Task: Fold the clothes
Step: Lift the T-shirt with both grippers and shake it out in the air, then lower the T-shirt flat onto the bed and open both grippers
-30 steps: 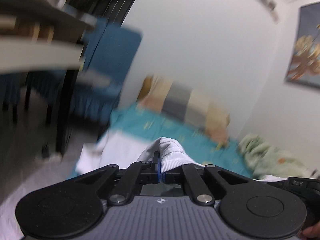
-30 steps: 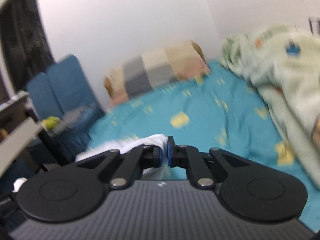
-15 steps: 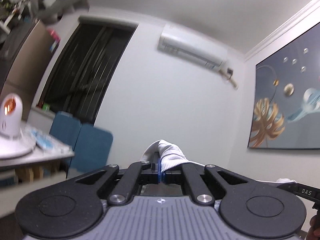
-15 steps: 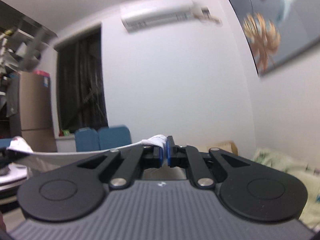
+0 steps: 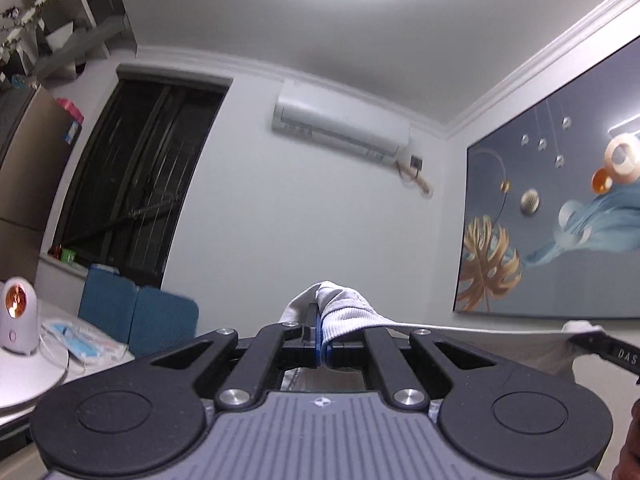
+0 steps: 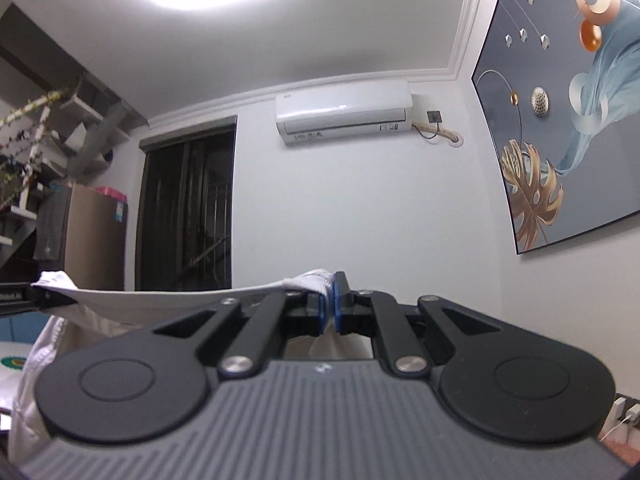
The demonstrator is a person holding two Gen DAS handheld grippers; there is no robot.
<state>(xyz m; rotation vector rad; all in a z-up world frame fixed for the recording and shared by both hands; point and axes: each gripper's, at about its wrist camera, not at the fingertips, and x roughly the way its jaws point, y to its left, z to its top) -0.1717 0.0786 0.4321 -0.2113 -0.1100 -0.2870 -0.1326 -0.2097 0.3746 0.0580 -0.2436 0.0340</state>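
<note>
A white garment (image 5: pixel 348 312) with a ribbed edge is held up in the air between both grippers. My left gripper (image 5: pixel 322 340) is shut on one ribbed corner. The cloth's top edge runs taut to the right, where the right gripper (image 5: pixel 600 346) shows at the frame's side. In the right wrist view my right gripper (image 6: pixel 328 306) is shut on the other ribbed corner of the white garment (image 6: pixel 160 300). From there the edge stretches left to the left gripper (image 6: pixel 24 298), and the rest of the cloth hangs below, mostly hidden behind the gripper bodies.
Both cameras look up at a white wall with an air conditioner (image 6: pixel 344 110), a dark window (image 5: pixel 132 184) and a large painting (image 5: pixel 560 224). A table (image 5: pixel 24 376) with a small pink lamp (image 5: pixel 18 316) stands at the left, with blue chairs (image 5: pixel 136 316) behind it.
Both grippers have risen high with the garment. The bed with its teal sheet has dropped out of view, and the wall and ceiling now fill both views. The cloth's edge is pulled straight between the grippers.
</note>
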